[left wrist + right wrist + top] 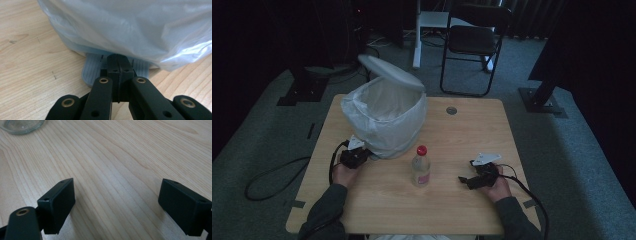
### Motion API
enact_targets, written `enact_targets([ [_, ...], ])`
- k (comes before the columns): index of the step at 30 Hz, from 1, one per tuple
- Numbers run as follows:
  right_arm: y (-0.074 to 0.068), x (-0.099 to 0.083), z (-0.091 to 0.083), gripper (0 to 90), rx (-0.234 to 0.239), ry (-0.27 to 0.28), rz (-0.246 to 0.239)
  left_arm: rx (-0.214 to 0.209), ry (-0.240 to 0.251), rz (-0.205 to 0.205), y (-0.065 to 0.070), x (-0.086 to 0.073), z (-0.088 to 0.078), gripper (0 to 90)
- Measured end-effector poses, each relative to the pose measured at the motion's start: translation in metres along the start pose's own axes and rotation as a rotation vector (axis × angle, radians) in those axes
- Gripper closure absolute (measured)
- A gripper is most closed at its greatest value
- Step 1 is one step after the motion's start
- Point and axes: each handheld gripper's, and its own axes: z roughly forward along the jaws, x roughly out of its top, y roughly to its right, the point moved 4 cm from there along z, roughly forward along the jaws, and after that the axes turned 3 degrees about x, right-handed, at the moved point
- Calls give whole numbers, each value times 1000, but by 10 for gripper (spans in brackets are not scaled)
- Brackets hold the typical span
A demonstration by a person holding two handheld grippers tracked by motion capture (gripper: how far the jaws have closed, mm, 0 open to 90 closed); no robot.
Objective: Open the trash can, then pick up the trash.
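Observation:
A pedal bin point(384, 120) lined with a white plastic bag point(125, 25) stands on the wooden table point(462, 135) at the back left, its lid point(389, 72) tilted up. My left gripper point(362, 156) is at the bin's foot. In the left gripper view its jaws are shut, and the left gripper point(119, 65) rests on the grey ribbed pedal point(91, 70). A clear bottle point(421, 167) with a red cap stands upright mid-table. My right gripper point(467, 171) lies to the bottle's right. Nothing is between the jaws of the open right gripper point(117, 185). The bottle's base point(22, 125) is farther off.
A round cable hole point(451, 110) sits near the table's far edge. Behind the table stands a black folding chair point(472, 42). A black cable point(272, 175) loops on the floor at the left. Dark stand bases point(542, 100) rest on the carpet at both sides.

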Motion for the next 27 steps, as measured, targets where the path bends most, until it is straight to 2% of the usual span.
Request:
enact_targets([
  [13, 0, 0, 0, 130, 2, 1, -1, -22, 15, -37, -3, -2, 1, 900],
  [20, 0, 0, 0, 131, 6, 0, -6, -23, 16, -40, -3, -2, 1, 900],
  [22, 0, 1, -1, 196, 2, 8, 21, -24, 16, -39, -3, -2, 1, 900],
  [23, 0, 2, -3, 265, 24, 8, 44, -27, 15, -43, -3, -2, 1, 900],
  [24, 0, 4, -4, 296, 50, 4, 67, -29, 15, -46, -4, -2, 1, 900],
  [25, 0, 6, -5, 298, 76, 8, 89, -30, 15, -48, -4, -2, 1, 900],
  [27, 0, 11, -10, 323, 80, 46, 101, -31, 15, -50, -4, -2, 1, 900],
])
